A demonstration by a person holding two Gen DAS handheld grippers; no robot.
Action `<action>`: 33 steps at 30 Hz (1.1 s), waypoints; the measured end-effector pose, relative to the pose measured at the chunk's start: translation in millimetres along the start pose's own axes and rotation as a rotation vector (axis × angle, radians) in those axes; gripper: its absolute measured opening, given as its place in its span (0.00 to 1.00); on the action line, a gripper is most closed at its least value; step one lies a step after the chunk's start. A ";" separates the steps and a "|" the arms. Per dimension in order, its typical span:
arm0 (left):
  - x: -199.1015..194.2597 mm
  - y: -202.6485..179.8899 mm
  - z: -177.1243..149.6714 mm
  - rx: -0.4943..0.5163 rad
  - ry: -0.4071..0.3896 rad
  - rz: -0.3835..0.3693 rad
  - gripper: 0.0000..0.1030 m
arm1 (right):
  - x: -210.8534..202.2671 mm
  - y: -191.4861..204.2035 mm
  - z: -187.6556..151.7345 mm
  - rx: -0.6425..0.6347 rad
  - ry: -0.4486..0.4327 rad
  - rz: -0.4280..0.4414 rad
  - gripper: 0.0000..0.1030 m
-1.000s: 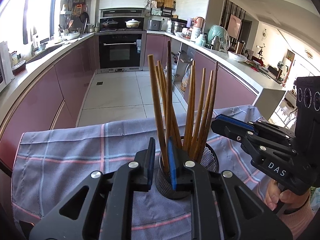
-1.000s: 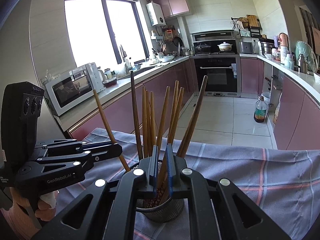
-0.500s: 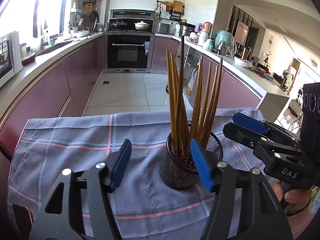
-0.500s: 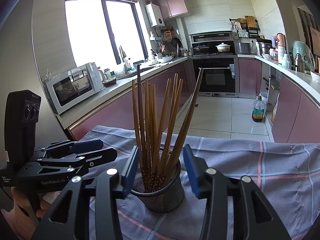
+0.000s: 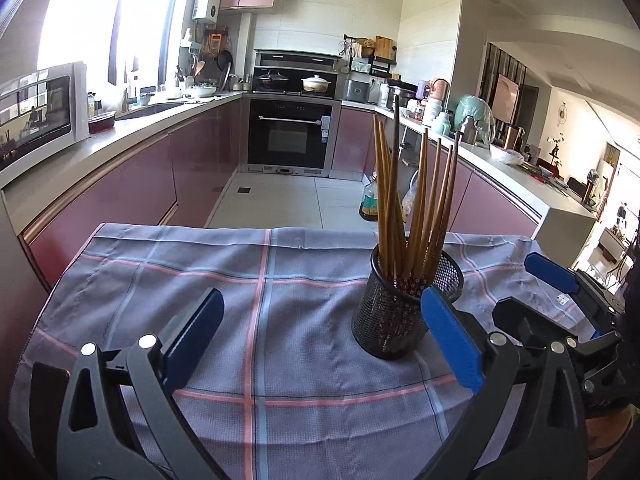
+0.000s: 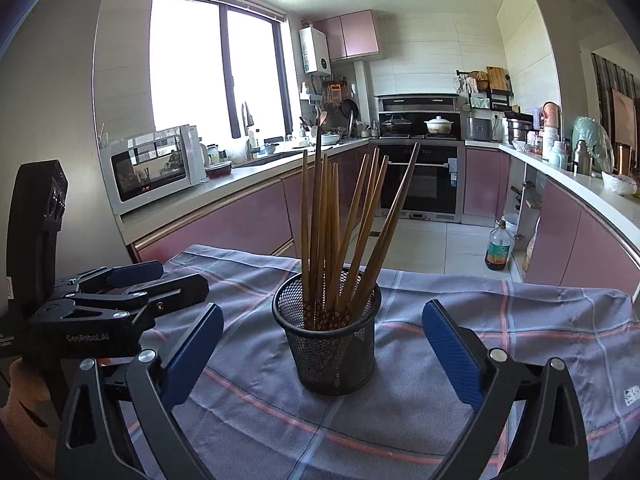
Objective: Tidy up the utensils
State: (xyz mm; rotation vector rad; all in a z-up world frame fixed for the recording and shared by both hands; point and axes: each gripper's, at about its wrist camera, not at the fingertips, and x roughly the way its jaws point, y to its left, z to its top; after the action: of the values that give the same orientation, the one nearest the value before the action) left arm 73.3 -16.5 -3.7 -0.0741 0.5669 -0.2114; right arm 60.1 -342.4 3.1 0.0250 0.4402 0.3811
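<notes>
A black mesh cup [image 5: 394,316] [image 6: 328,344] stands upright on a checked cloth and holds several brown wooden chopsticks [image 5: 416,208] [image 6: 340,232], tips down. My left gripper [image 5: 320,332] is open and empty, a little in front of the cup, which sits toward its right finger. My right gripper [image 6: 322,350] is open and empty, with the cup between and just beyond its fingers. The right gripper also shows at the right edge of the left wrist view [image 5: 560,304]; the left gripper shows at the left of the right wrist view [image 6: 120,296].
The grey-blue checked cloth [image 5: 200,280] [image 6: 500,320] covers the table. Beyond the table's far edge are a tiled floor, pink cabinets, an oven [image 5: 290,136] and a microwave [image 6: 152,166]. A bottle [image 6: 496,246] stands on the floor.
Both grippers were shut on chopsticks at the cup one second ago. They have opened wide, let the chopsticks drop into the cup, and pulled back from it.
</notes>
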 end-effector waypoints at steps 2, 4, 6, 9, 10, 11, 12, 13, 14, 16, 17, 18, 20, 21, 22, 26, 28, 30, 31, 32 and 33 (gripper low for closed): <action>-4.5 -0.5 -4.5 0.003 0.003 0.020 0.94 | -5.2 3.7 -5.6 -0.010 -0.014 -0.022 0.93; -11.6 -0.8 -11.6 0.011 -0.015 0.046 0.94 | -8.2 7.4 -9.7 -0.016 -0.027 -0.025 0.93; -19.8 -0.7 -17.5 0.013 -0.029 0.057 0.94 | -12.2 12.1 -13.1 -0.025 -0.039 -0.038 0.93; -31.1 0.2 -24.2 0.000 -0.060 0.061 0.94 | -16.2 18.8 -17.1 -0.030 -0.042 -0.063 0.93; -33.9 -0.3 -25.3 0.000 -0.068 0.064 0.94 | -17.5 20.4 -18.6 -0.028 -0.045 -0.060 0.93; -37.0 -0.9 -27.0 0.002 -0.076 0.069 0.94 | -19.6 21.4 -20.2 -0.024 -0.055 -0.053 0.93; -39.7 -1.5 -28.3 0.003 -0.082 0.075 0.94 | -21.7 22.3 -22.2 -0.022 -0.061 -0.046 0.93; -42.3 -2.0 -29.4 0.003 -0.088 0.078 0.94 | -23.0 23.4 -23.6 -0.025 -0.065 -0.042 0.93; -45.4 -2.9 -30.3 0.003 -0.097 0.079 0.94 | -24.6 25.0 -25.0 -0.031 -0.072 -0.041 0.93; -52.0 -4.5 -33.0 0.011 -0.119 0.090 0.94 | -27.1 27.8 -26.2 -0.035 -0.082 -0.040 0.93; -54.9 -5.5 -33.7 0.017 -0.130 0.101 0.94 | -28.9 28.3 -28.2 -0.033 -0.089 -0.036 0.93; -57.4 -6.2 -34.9 0.020 -0.138 0.111 0.94 | -30.6 28.3 -29.2 -0.029 -0.096 -0.030 0.93; -61.5 -6.4 -37.2 0.020 -0.150 0.112 0.94 | -33.4 28.6 -30.8 -0.017 -0.106 -0.024 0.93; -63.4 -6.4 -38.7 0.018 -0.156 0.115 0.94 | -34.9 28.4 -31.3 -0.012 -0.113 -0.021 0.93; -65.2 -6.5 -39.1 0.020 -0.163 0.119 0.94 | -35.9 28.4 -31.5 -0.008 -0.116 -0.018 0.93; -72.2 -8.2 -40.3 0.030 -0.189 0.134 0.94 | -38.9 29.6 -33.8 -0.007 -0.127 -0.019 0.93; -76.1 -7.9 -41.1 0.028 -0.203 0.137 0.94 | -41.4 30.2 -35.0 -0.011 -0.143 -0.018 0.93; -79.3 -7.8 -41.5 0.028 -0.214 0.138 0.94 | -42.5 30.6 -35.2 -0.010 -0.151 -0.019 0.93; -80.2 -8.3 -41.8 0.029 -0.219 0.141 0.94 | -43.3 30.6 -35.3 -0.009 -0.156 -0.014 0.93; -81.2 -8.5 -41.6 0.032 -0.223 0.145 0.94 | -43.9 30.5 -35.7 -0.007 -0.159 -0.010 0.93; -82.0 -9.0 -42.1 0.034 -0.227 0.146 0.94 | -44.2 30.9 -35.8 -0.006 -0.162 -0.010 0.93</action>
State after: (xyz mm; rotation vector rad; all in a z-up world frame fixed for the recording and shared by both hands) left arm -18.5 -7.8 5.0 -0.0229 0.3411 -0.0690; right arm -2.8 -332.0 -7.9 0.0474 0.2791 0.3680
